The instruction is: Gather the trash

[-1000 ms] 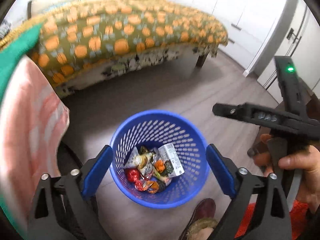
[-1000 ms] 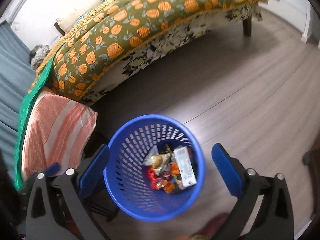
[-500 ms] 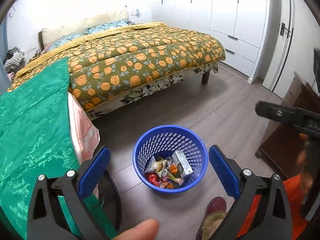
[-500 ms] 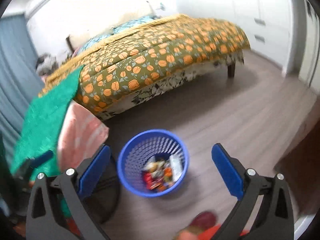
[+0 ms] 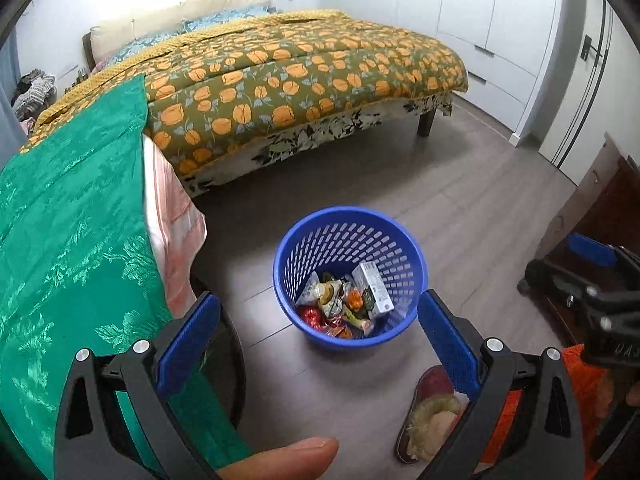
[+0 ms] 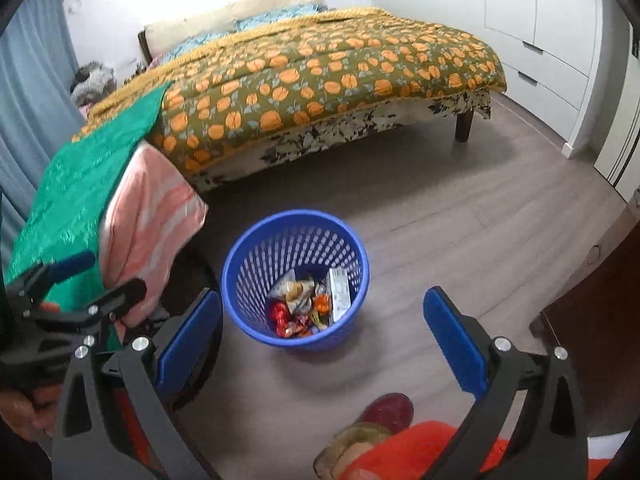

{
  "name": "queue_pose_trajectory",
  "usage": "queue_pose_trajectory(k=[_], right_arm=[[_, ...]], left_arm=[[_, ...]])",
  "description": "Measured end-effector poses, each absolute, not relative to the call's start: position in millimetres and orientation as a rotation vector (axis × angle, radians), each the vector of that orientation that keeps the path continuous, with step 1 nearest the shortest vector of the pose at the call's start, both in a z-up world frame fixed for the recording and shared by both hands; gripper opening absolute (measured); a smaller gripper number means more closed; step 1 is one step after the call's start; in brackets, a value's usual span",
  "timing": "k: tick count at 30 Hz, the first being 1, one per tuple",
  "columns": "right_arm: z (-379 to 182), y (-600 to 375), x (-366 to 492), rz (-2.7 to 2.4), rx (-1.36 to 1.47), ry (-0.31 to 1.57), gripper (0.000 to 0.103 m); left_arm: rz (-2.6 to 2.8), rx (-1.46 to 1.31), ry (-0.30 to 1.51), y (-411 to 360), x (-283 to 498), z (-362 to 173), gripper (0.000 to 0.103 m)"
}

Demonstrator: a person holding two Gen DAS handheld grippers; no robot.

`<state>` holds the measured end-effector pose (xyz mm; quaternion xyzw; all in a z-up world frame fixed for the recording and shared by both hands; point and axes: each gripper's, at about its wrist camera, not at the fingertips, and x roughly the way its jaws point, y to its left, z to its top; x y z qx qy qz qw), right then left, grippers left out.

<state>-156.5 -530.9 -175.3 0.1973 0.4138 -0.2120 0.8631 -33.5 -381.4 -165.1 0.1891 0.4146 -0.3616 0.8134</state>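
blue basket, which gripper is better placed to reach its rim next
Right, narrowly. Both grippers are open and empty, but the blue basket sits nearer centre between the right gripper fingers than the left gripper.

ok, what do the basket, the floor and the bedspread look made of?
Basket: blue moulded plastic, slightly glossy; rows of regular slots in the wall. Floor: grey wood-look planks, matte, seams visible; laminate or vinyl, can't tell which. Bedspread: soft printed fabric, orange-on-olive pattern, draping over the edge, looks quilted.
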Motion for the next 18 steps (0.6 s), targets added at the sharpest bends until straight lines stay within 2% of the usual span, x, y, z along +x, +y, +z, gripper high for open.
queue_pose_trajectory(k=[18], right_arm=[[-187,-522,-155,-0.425,0.385,0.927,0.098]], left_arm=[[-0.731,0.436,0.919,-387,-30,-181,0.098]])
